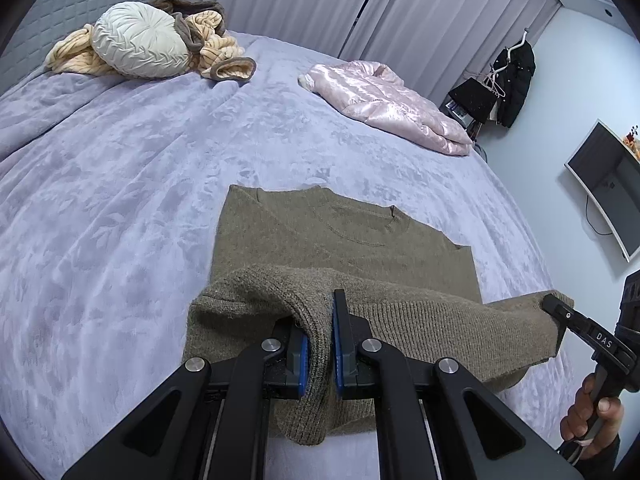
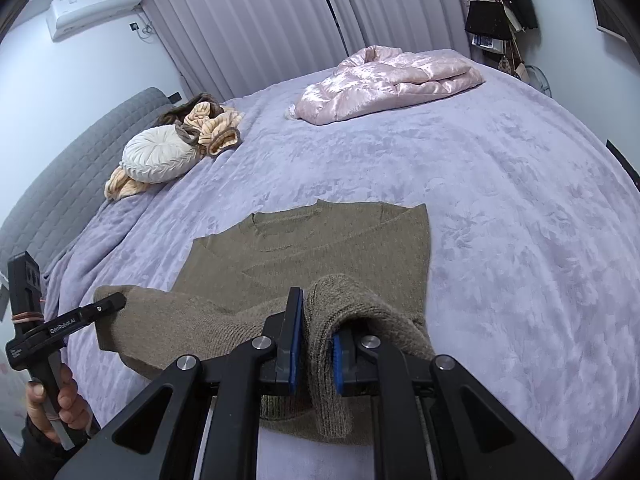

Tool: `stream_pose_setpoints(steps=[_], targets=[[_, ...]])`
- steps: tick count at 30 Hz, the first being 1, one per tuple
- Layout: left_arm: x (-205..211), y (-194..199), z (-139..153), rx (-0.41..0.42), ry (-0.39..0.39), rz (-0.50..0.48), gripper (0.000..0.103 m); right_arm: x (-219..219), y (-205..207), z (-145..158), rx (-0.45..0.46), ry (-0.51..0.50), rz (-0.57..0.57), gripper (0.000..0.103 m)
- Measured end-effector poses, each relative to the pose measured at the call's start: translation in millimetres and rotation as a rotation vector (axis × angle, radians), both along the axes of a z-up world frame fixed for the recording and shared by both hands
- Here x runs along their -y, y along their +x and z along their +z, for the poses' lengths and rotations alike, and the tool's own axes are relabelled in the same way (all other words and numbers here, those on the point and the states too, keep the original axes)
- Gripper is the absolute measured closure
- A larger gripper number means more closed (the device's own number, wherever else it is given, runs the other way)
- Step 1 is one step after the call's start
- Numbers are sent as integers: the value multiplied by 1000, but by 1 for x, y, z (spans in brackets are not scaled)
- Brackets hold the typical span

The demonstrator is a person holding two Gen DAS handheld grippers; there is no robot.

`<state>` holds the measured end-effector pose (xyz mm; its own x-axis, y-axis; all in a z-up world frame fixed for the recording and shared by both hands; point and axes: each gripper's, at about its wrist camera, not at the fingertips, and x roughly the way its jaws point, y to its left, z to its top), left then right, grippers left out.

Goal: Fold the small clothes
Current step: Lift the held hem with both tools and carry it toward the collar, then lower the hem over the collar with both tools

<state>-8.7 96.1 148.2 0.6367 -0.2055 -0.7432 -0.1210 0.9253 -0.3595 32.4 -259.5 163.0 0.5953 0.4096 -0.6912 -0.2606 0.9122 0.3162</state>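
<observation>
While the olive-brown knitted sweater [image 1: 344,236] lies at lower centre of the lilac plush bedspread [image 1: 120,184], the left gripper [image 1: 320,344] and right gripper [image 2: 316,344] each clamp its raised hem.

The sweater's [image 1: 320,232] lower hem is hiding beneath both tongs' linkages. A television [image 1: 612,192], far right of the left tongs [image 1: 320,336], is getting cut off.

Matt ribbed-knit sweater [image 1: 320,236], plush bedspread [image 1: 120,184]
</observation>
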Motion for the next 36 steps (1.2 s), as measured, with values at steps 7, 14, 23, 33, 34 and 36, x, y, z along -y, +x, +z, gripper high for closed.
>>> stream_pose_setpoints(steps=[7, 14, 23, 33, 34, 36], targets=[[-4, 11, 4, 6, -6, 5, 92, -7, 13, 9, 11, -6, 2, 90], [-2, 22, 2, -5, -8, 3, 92, -7, 24, 10, 4, -14, -6, 90], [1, 32, 4, -2, -9, 4, 92, -9, 35, 8, -7, -22, -13, 90], [0, 44, -6, -26, -17, 10, 92, -15, 65, -11, -60, -39, -14, 90], [0, 46, -7, -28, -17, 10, 92, -14, 68, -13, -68, -36, -16, 90], [0, 49, -9, -33, -18, 10, 92, -14, 73, -17, -78, -34, -18, 90]])
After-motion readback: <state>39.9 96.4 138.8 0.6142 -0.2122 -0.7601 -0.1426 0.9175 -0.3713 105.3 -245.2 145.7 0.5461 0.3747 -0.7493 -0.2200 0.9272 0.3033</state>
